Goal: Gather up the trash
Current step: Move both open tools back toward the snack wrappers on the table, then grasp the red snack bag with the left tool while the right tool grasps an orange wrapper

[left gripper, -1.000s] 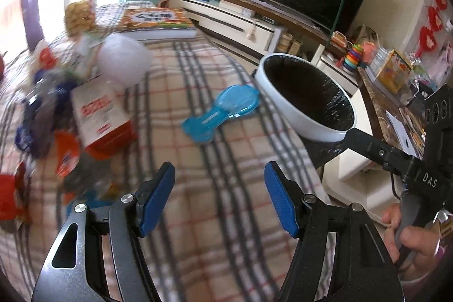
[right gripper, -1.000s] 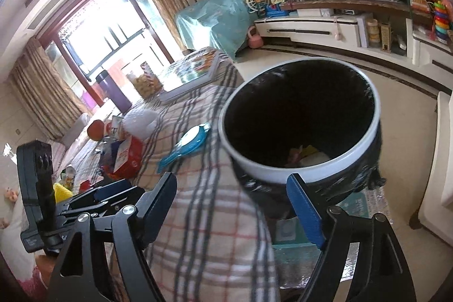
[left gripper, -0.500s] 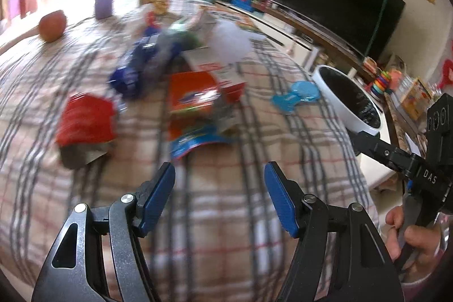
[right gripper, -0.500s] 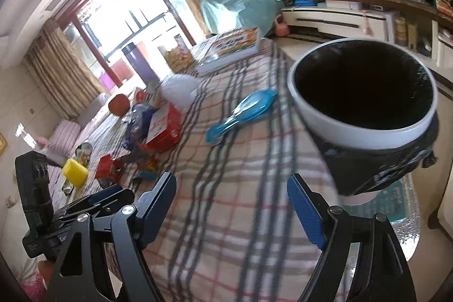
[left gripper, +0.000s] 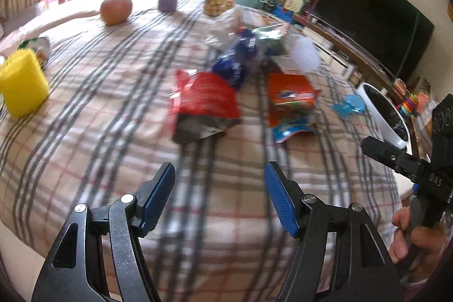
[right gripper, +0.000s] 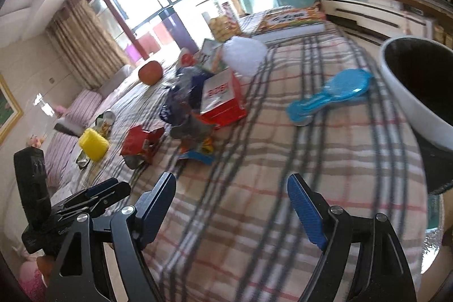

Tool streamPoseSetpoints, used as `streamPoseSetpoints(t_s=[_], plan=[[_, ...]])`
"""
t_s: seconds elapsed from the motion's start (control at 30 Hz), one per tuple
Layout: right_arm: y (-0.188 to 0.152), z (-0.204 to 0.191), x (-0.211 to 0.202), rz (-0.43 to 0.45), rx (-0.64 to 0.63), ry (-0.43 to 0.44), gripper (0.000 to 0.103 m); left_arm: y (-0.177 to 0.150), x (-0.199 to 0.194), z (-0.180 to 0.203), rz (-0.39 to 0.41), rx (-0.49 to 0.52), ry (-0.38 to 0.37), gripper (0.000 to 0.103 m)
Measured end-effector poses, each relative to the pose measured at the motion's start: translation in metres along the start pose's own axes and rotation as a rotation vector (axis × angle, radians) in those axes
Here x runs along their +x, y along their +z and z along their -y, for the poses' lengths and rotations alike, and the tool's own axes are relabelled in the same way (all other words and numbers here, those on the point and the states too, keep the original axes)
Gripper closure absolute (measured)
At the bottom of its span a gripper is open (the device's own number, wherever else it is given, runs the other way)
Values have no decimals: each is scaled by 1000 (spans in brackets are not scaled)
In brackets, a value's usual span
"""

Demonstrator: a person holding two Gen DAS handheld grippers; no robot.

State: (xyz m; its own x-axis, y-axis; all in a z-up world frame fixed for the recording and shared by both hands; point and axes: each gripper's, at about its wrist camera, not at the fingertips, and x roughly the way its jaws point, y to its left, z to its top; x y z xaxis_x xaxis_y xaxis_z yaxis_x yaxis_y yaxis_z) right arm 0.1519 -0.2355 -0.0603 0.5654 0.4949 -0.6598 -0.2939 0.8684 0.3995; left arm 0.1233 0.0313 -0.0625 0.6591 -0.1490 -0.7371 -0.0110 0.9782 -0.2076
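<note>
Jaws of both grippers gape empty, red wrapper [left gripper: 202,101] lying well ahead.

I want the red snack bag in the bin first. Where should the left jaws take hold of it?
Grip the red snack bag at its near, torn-open end, where the dark lining lifts off the plaid cloth. Come from the near side with the left gripper, whose open jaws already face it. The rest seems to lie flat, likely offering little to pinch.
</note>
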Motion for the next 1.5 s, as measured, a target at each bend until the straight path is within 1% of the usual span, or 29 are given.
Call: streamPoseSetpoints(t_s=[0.1,0.23,0.4,0.53,0.6,0.63,0.67,0.7,0.77,0.83,0.93,0.97,1.03,1.23,1.5], plan=[[3,-7,9,-14,-19,0,20,2,6,-13,-12,-28,11,36],[9,-13,24,-39,-26,-1,20,7,15,-21,-20,-26,15,36],[15,-18,42,-59,-33,-7,20,21,24,-33,-10,-46,15,36],[24,-23,56,-61,-34,-10,20,32,37,-38,-15,-37,36,38],[28,-26,63,-62,-36,-14,20,36,42,-38,-11,-38,29,44],[29,-28,68,-64,-36,-17,20,37,44,-37,-9,-37,24,50],[30,-29,70,-63,-36,-17,20,38,45,-37,-5,-34,18,59],[30,-31,74,-61,-41,-19,22,37,45,-36,-4,-29,13,65],[30,-36,78,-57,-62,-36,33,36,47,-32,-8,-18,-2,87],[27,-39,81,-73,-76,-34,74,33,47,-28,-8,-7,-1,96],[24,-35,77,-67,-62,-21,83,30,43,-27,-9,-19,-25,100],[23,-33,75,-67,-56,-18,84,29,42,-26,-10,-21,-31,102],[19,-29,68,-64,-44,-8,86,27,39,-23,-12,-20,-40,102],[8,-15,45,-51,-10,6,88,25,28,-6,-2,1,-71,102],[-3,12,9,-11,40,-25,88,21,25,28,-14,63,-120,102]])
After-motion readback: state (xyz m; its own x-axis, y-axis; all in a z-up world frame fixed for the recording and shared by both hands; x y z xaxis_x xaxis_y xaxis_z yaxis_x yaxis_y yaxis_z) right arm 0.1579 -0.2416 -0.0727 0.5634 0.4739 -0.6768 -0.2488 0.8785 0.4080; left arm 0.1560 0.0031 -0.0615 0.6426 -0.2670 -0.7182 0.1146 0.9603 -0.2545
